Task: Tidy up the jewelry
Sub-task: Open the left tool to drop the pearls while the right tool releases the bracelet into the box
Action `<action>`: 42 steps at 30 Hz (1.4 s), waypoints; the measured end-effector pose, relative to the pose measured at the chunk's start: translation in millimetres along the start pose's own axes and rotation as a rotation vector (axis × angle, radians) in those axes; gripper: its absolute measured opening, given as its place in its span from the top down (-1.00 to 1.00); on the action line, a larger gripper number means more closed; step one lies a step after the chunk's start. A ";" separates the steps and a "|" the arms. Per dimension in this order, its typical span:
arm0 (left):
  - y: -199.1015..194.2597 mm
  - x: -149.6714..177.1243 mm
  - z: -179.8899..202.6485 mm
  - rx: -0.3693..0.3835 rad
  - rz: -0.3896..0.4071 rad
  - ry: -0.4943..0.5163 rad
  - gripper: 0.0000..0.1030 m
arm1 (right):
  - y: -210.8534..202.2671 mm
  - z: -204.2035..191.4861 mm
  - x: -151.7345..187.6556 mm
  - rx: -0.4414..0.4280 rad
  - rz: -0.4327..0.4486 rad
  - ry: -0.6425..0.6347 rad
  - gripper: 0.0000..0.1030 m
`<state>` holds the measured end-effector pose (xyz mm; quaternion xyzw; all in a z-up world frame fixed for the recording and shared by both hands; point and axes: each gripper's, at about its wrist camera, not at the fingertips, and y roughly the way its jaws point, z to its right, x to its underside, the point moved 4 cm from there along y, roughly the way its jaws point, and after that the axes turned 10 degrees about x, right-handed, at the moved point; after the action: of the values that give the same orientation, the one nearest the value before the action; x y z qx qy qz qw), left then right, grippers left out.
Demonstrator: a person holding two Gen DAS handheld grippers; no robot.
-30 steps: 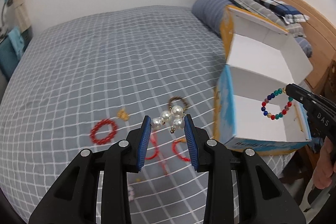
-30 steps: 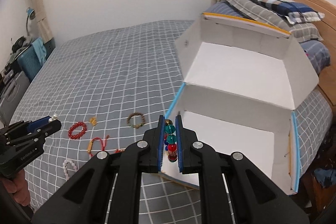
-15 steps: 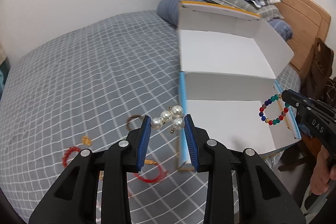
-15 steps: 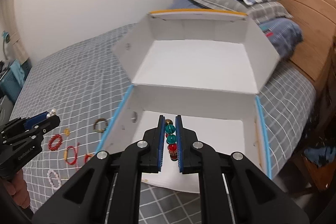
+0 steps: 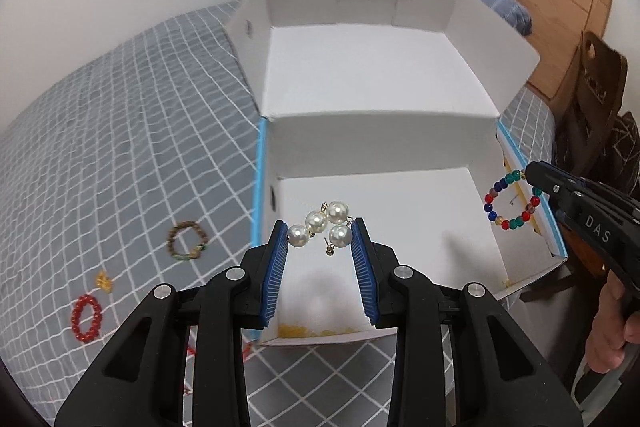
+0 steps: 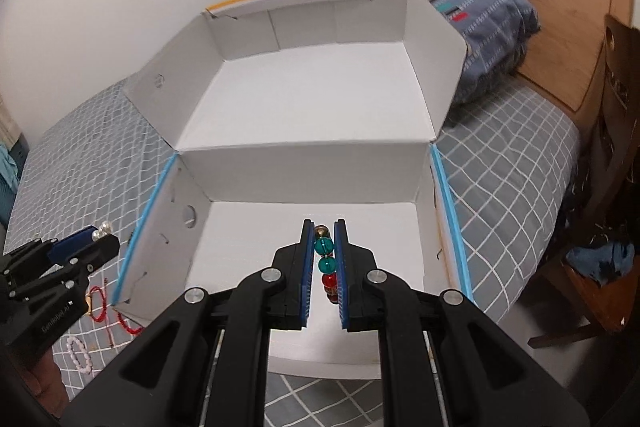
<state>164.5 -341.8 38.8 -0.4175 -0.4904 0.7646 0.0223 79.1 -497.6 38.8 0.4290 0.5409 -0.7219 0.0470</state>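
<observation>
- The left gripper [image 5: 320,235] is clamped on a short string of large white pearl beads [image 5: 323,223], pinched across its width so the piece spans the two blue pads; a small gold clasp dangles below.
- It hangs over the near left corner of the open white cardboard box with blue-edged walls [image 5: 261,171], probably so the pearls drop onto the box floor once the pads part.
- The right gripper [image 6: 323,247] is closed on a bracelet of round teal, red and blue glass beads [image 6: 325,259], held edge-on between narrow-set pads. In the left view that bracelet [image 5: 511,201] hangs as a full loop beside the box's right wall.
- The box lid stands tilted back against the pillows, which leaves the whole floor reachable from the front.
- Other pieces lie on the grey checked bedspread [image 5: 120,131] off the box's left wall: a brown beaded bracelet [image 5: 187,239], a red beaded bracelet [image 5: 85,319], a small gold trinket [image 5: 103,281] between them.
- Hidden or unclear: the left gripper's body covers the bedspread near the box's front left corner, where only scraps of red cord [image 6: 120,319] show; the pearl clasp's form is too small to read.
</observation>
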 end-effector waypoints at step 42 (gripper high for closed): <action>100.9 10.6 6.3 -0.018 -0.169 -0.001 0.00 | 74.7 12.2 32.0 0.117 -0.164 0.024 0.23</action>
<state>191.4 -394.0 -44.3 -0.3743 -0.5308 0.7558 0.0827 91.8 -525.6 -37.5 0.3939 0.5315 -0.7485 -0.0443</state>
